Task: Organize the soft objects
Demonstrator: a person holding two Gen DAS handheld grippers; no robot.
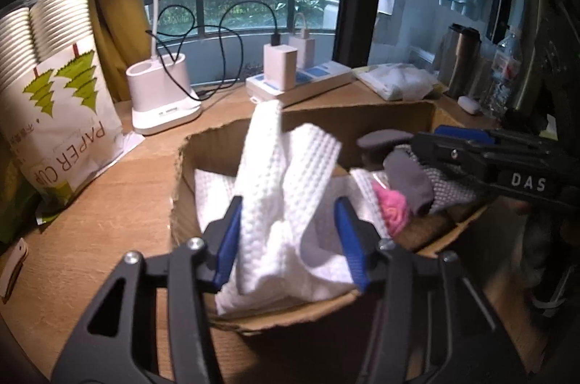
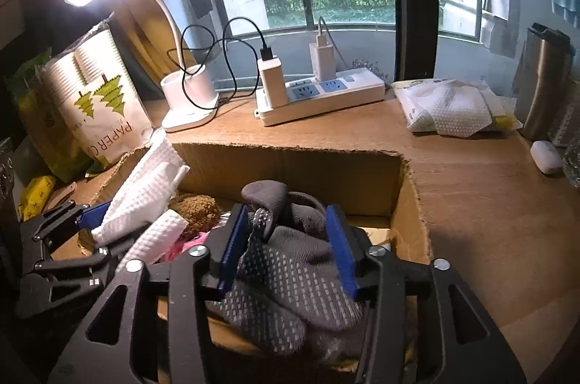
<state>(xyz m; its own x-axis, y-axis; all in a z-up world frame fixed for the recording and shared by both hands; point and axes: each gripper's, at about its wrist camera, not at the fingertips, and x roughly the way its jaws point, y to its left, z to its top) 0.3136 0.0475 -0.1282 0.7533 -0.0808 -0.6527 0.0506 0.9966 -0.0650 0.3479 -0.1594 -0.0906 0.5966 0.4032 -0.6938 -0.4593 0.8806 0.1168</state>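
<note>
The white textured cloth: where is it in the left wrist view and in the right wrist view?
Left wrist view: white cloth at centre, between the left gripper fingers, over the cardboard box.
Right wrist view: same cloth at lower left, in the box.
Shared landmark: white power strip behind the box.

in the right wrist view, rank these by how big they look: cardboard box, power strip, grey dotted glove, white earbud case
As they look in the right wrist view:
1. cardboard box
2. grey dotted glove, though it lies very near the camera, which enlarges it
3. power strip, farther back, so probably understated
4. white earbud case
</note>
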